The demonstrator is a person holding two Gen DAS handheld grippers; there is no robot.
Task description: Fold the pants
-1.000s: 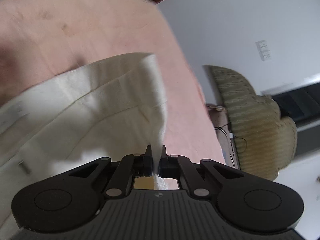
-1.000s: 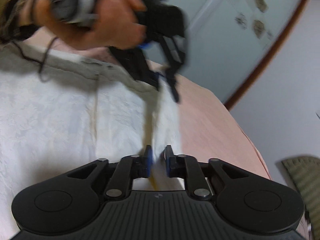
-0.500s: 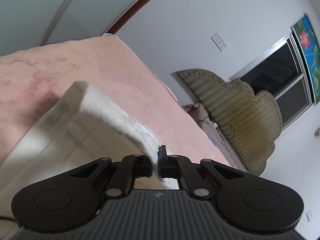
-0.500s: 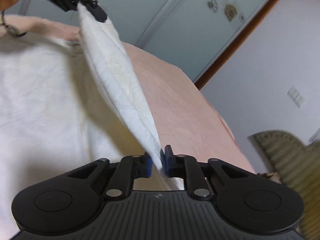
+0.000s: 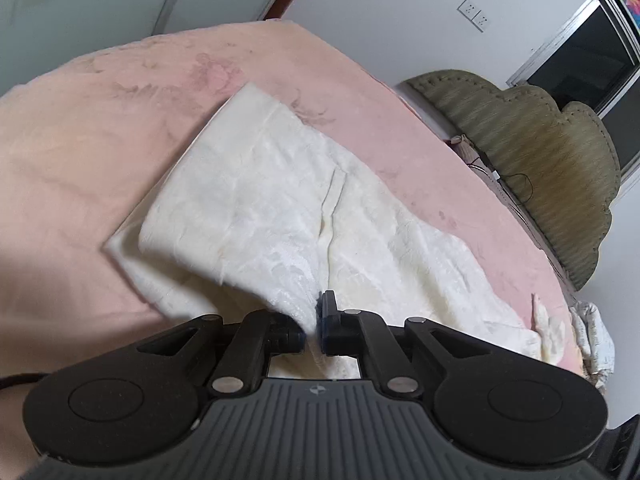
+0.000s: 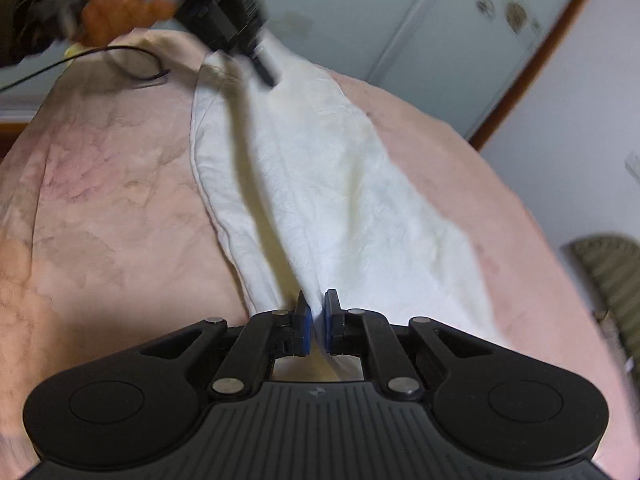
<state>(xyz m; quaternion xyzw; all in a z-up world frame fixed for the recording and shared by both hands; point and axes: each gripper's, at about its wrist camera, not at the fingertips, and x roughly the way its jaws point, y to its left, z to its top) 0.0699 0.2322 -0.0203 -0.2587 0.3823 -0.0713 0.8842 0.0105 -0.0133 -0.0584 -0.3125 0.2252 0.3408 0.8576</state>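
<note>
The pants (image 5: 288,208), of cream-white crinkled cloth, lie in the middle of the left wrist view on a pink bed cover (image 5: 80,152), with one layer laid over the other and a lifted flap at lower centre. The left gripper (image 5: 313,316) has its fingers nearly closed, and an edge of the cloth is pinched between them. At the right of the frame stand an olive padded headboard (image 5: 540,160), a white wall and a dark window.

In the right wrist view the pants (image 6: 320,184) run from the upper centre down to the bottom centre. The right gripper (image 6: 316,316) is also almost closed on an edge of the cloth. The other gripper, blurred, holds the far end at upper left.

To do this fold well, I think both edges should be lowered together, kept tight and aligned with the layer below, before the fingers open.
</note>
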